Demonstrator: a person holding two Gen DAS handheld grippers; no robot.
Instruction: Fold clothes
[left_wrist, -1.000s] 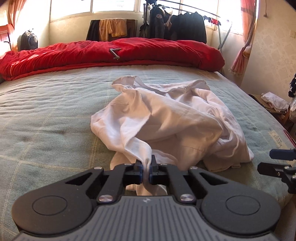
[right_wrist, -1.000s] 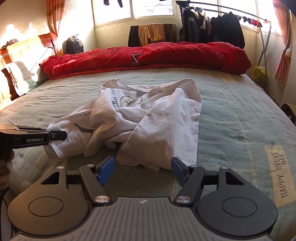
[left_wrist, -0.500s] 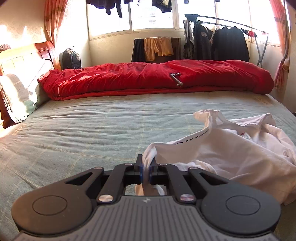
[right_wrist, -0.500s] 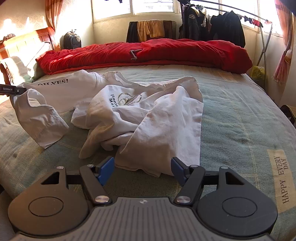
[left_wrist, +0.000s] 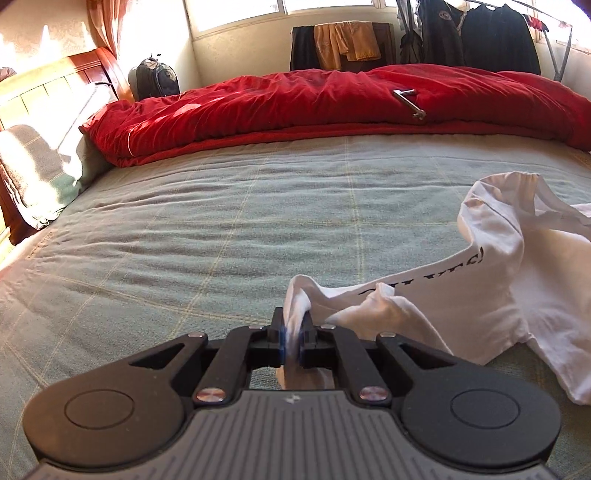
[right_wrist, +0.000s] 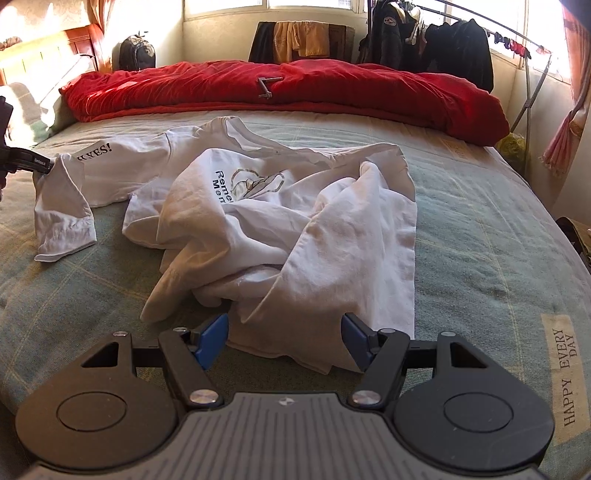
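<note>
1. Shirt: white T-shirt (right_wrist: 295, 221) crumpled mid-bed on the green bedspread (right_wrist: 498, 229), one sleeve stretched toward 9 o'clock.
2. Left gripper (left_wrist: 291, 341): jaws nearly closed and opening, sleeve fabric pinched between the pads.
3. Right gripper (right_wrist: 284, 339): jaws wide apart, nothing held; shirt hem lies just beyond the fingertips at 12 o'clock.
4. Red duvet (right_wrist: 295, 92) along the far edge.
</note>
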